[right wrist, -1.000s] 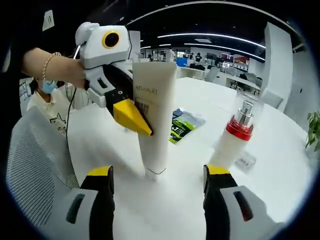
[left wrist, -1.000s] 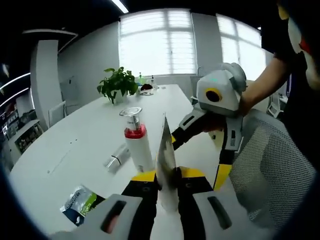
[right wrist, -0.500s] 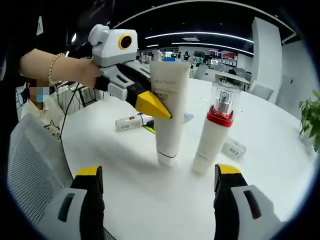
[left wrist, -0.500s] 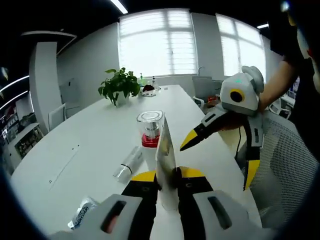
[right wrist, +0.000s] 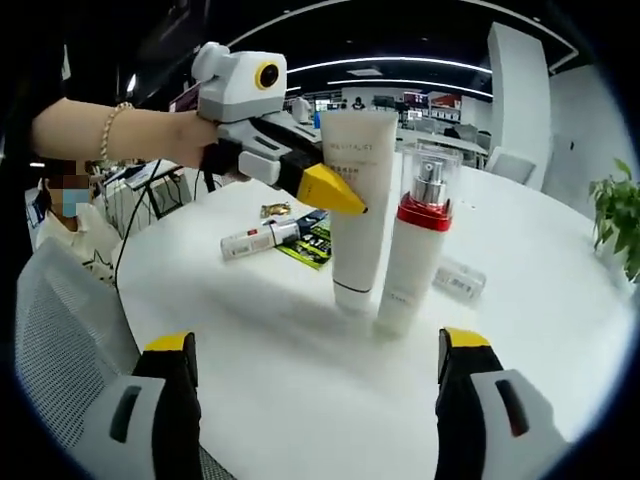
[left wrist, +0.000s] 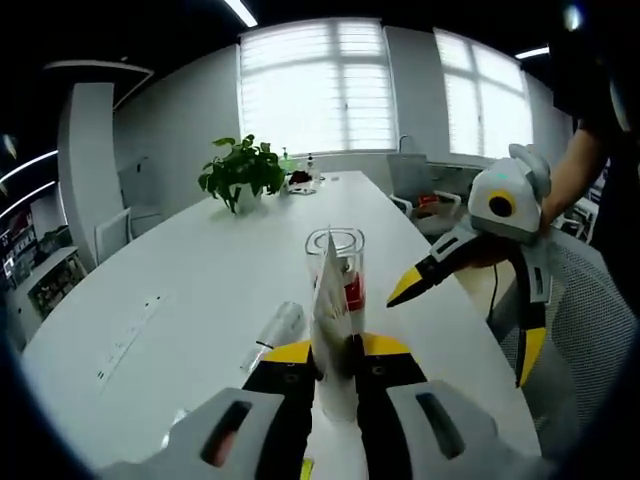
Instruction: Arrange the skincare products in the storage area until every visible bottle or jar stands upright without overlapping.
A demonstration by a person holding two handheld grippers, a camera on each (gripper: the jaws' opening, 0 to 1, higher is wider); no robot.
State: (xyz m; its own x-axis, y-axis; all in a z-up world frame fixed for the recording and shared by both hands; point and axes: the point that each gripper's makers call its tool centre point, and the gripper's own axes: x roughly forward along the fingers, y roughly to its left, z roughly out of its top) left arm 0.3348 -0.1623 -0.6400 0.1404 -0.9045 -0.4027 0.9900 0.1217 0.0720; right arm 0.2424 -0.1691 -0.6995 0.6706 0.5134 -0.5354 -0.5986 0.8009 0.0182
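On the white table (right wrist: 300,380) a tall white squeeze tube (right wrist: 358,215) stands cap-down, upright, and everything else sits around it. Grey lettering runs across its upper part; it is too soft to read with certainty. The left gripper (right wrist: 345,200) has its yellow-tipped jaws pinched on the tube's flat upper end, a person's hand (right wrist: 185,150) with a bead bracelet behind it. In the left gripper view the tube (left wrist: 333,330) rises edge-on between those jaws.

Just beside the tube, on the side away from the hand, stands a white pump bottle (right wrist: 410,260) with a red collar and a clear cap, upright, close enough that I can't tell whether they touch. It bears small print low down, unreadable.

Behind the tube, toward the hand, a small white tube (right wrist: 262,237) with a red band lies flat next to a green-and-dark sachet (right wrist: 312,243). Beyond the bottle another small white item (right wrist: 460,284) lies flat.

The right gripper (right wrist: 310,400) hangs in front of the tube, jaws spread wide, holding nothing; it shows too in the left gripper view (left wrist: 470,310).

A potted plant (left wrist: 240,172) sits far down the table.
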